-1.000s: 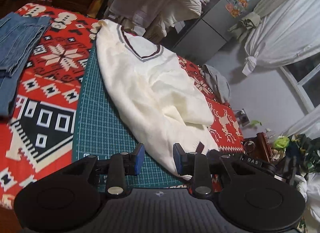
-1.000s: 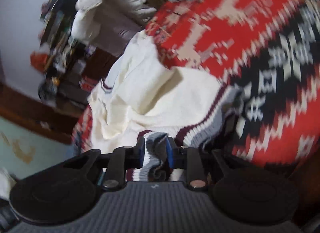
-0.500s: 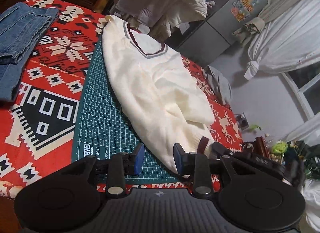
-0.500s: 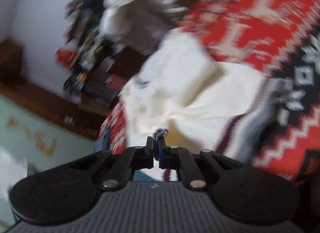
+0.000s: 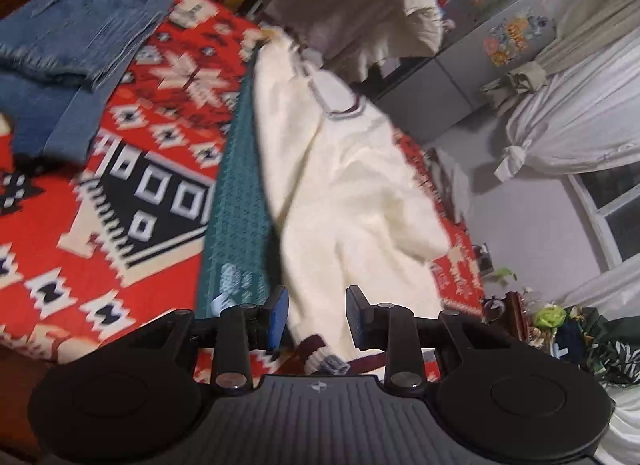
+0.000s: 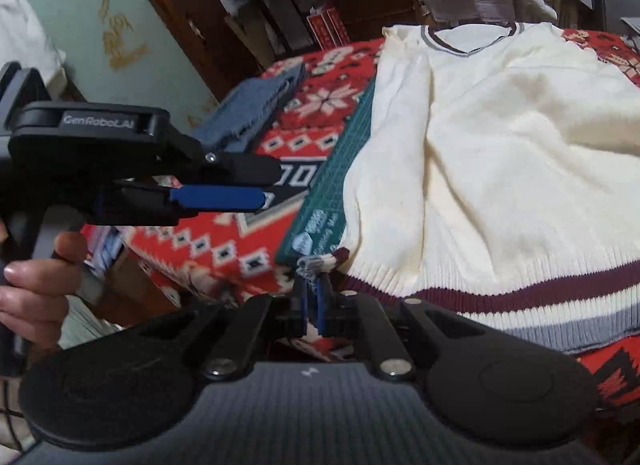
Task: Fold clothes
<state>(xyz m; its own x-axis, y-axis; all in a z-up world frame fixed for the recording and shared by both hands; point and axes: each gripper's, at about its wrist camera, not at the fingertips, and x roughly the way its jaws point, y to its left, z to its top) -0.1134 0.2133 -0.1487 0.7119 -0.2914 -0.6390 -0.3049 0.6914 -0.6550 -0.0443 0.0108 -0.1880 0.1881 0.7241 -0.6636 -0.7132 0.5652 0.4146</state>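
A cream V-neck sweater (image 5: 352,193) (image 6: 500,145) with a maroon, white and grey striped hem lies spread on a green cutting mat (image 5: 236,205) (image 6: 336,185), collar at the far end. My right gripper (image 6: 314,297) is shut on the sweater's near-left hem corner (image 6: 320,263), which bunches up above the pads. My left gripper (image 5: 316,313) is open just over the near edge of the sweater, with the hem corner (image 5: 320,353) below and between its fingers. In the right wrist view the left gripper (image 6: 268,184) hovers left of the mat, held by a hand (image 6: 36,285).
A red patterned blanket (image 5: 120,193) (image 6: 320,105) covers the bed. Folded blue jeans (image 5: 68,65) (image 6: 248,113) lie at the far left. A pile of pale clothes (image 5: 360,5) sits behind the collar. Dark wooden furniture (image 6: 304,5) and clutter stand beyond the bed.
The right gripper has swung round with the hem corner, and the sweater now lies spread flat before it. The left gripper has moved forward over the sweater's near edge, still open.
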